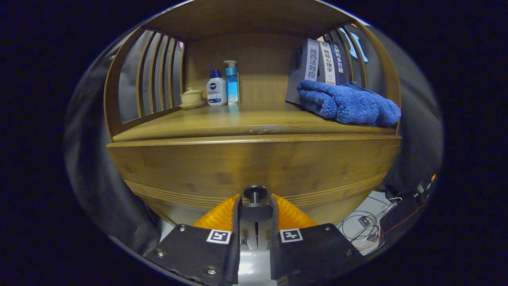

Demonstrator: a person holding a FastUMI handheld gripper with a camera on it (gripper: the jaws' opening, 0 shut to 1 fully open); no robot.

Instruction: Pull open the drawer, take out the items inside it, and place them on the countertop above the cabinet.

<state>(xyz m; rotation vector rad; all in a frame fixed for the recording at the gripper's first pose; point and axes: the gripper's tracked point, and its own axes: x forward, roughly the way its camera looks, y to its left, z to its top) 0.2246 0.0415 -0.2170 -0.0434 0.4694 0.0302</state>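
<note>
Knob [255, 193] of the drawer [254, 169] is seen standing between the two fingers of the gripper [255, 206], whose pads are drawn in close on either side of its stem and disc. The fingers appear clenched on the knob, though actual contact of both pads is partly hidden by the knob's disc and is judged rather than seen plainly. The drawer front looks flush with the cabinet, so the pull is taken as not yet done, and the items inside are hidden.

For the pull to go well, the grip should be kept firm behind the knob's wider head, so that the head is caught by the pads and cannot slip out. The gripper should be drawn straight back along the drawer's line of travel, level and without twist, since a sideways pull could jam the drawer in its runners. A slow start is advised, as the light wooden cabinet might be dragged along.

On the countertop [238, 121] above, a blue towel [349, 103] lies at the right in front of some books [323, 61], and two bottles [224, 85] and a lidded cup [191, 97] stand at the back left. The bare middle is judged the best spot for the items.
</note>
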